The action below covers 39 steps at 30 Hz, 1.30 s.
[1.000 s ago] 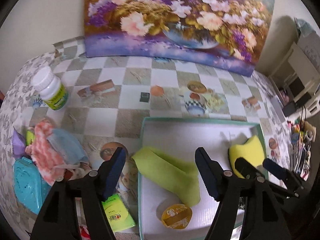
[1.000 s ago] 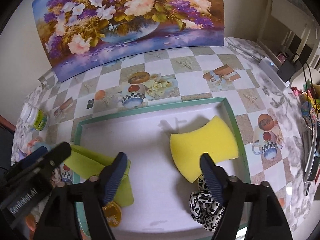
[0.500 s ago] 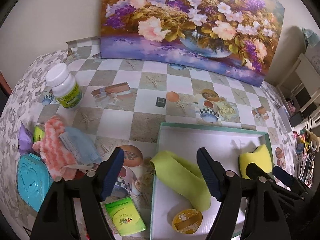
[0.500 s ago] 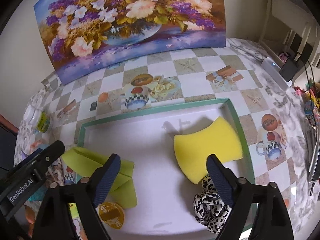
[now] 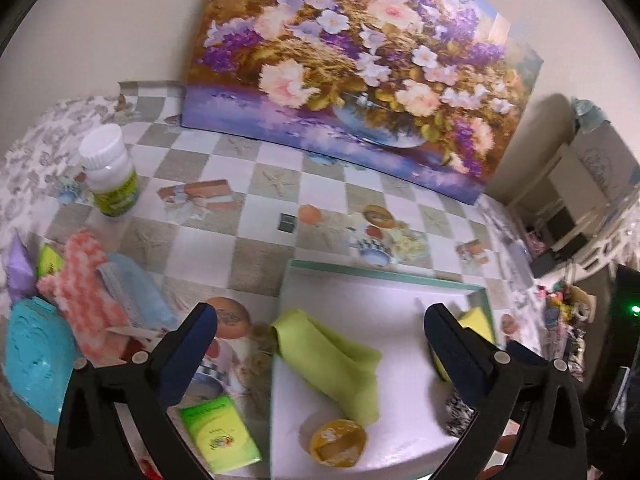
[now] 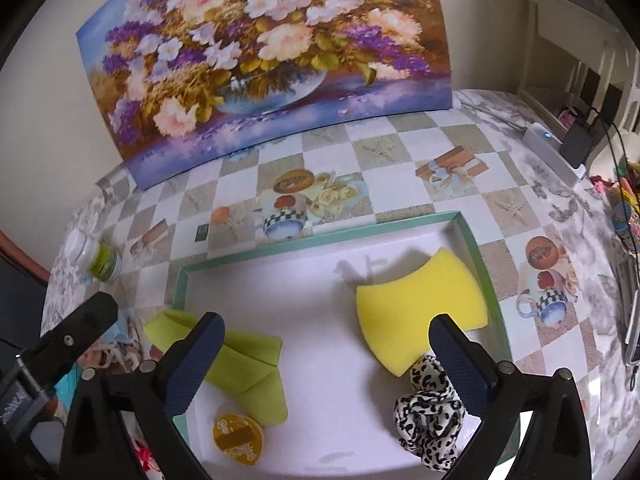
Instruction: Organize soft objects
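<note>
In the left wrist view, a white bottle [image 5: 110,172], a pink knitted cloth [image 5: 90,304], a blue cloth [image 5: 136,296] and a turquoise lid [image 5: 34,356] lie left of the tray [image 5: 384,276]. The left gripper [image 5: 320,344] hangs above the tray's left edge, jaws spread wide, holding nothing, with the green cloth [image 5: 332,364] below it, draped over that edge.

In the right wrist view, the right gripper [image 6: 326,356] hangs over the tray [image 6: 320,236], jaws spread and empty. The yellow sponge [image 6: 420,308] and the spotted scrunchie [image 6: 428,404] lie near the tray's right wall; the middle is bare.
</note>
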Available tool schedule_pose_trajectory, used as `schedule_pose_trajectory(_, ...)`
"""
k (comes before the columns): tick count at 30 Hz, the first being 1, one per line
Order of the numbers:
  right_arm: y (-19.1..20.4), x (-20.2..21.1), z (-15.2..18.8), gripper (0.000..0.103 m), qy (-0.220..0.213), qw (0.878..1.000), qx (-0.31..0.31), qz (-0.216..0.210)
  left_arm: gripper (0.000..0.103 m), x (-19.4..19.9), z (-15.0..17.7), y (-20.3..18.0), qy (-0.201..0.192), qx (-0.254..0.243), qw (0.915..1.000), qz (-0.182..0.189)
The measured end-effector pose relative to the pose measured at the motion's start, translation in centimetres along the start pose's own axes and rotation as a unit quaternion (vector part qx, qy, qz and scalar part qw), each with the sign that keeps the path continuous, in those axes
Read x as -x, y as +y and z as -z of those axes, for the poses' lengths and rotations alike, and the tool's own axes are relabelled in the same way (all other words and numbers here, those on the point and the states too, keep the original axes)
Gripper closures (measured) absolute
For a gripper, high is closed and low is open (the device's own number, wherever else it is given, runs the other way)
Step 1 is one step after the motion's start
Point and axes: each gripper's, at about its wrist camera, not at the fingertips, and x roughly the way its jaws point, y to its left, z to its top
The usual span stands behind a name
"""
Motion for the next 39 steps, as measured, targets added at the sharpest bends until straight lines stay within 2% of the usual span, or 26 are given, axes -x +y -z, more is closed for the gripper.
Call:
schedule_pose_trajectory(3,0.4,0.4,-0.1,0.0,-0.011,1.0,0.008,-0.005,0.0,0.0,0.4,-0.4,0.006,-0.007,0.9998,0.015)
schedule_pose_trajectory(6,0.5,1.1,-0.3,0.0,-0.037,0.999,0.012,0.012,0.0,0.2,0.4,-0.7,0.004,-0.017,0.9997,0.016)
schedule_pose_trajectory(11,0.3,2.1,-0.4,0.0,-0.059,0.998,0.01,0.011,0.0,1.4,0.1,-1.0,-0.026,-0.048,0.9975,-0.045)
schedule_pose_trajectory(14,0.0,2.1,-0.4,0.0,-0.062,0.998,0.001,0.01,0.0,2.6,0.1,-1.1,-0.068,-0.072,0.9887,-0.112)
schedule_pose_trajectory(16,-0.2,1.9,-0.4,0.0,-0.061,0.998,-0.007,0.007,0.0,3.1,0.1,-0.9,-0.084,-0.079,0.9852,-0.127)
schedule_pose_trajectory(23,0.3,3.1,-0.4,0.004,-0.086,0.996,-0.014,-0.011,0.0,3.9,-0.5,1.7,-0.09,-0.032,0.9872,-0.128)
schedule_pose_trajectory(29,2.9,3.9,-0.7,0.007,-0.098,0.994,-0.002,-0.051,0.0,5.6,-1.4,3.5,-0.09,-0.016,0.9829,-0.16)
schedule_pose_trajectory(34,7.0,4.2,-0.6,0.012,-0.099,0.99,0.025,-0.093,0.0,7.9,-2.6,7.5,-0.077,0.029,0.9769,-0.197)
schedule_pose_trajectory(39,12.5,3.6,0.2,0.021,-0.085,0.986,0.079,-0.12,0.001,10.3,-3.3,13.1,-0.079,0.086,0.9712,-0.208)
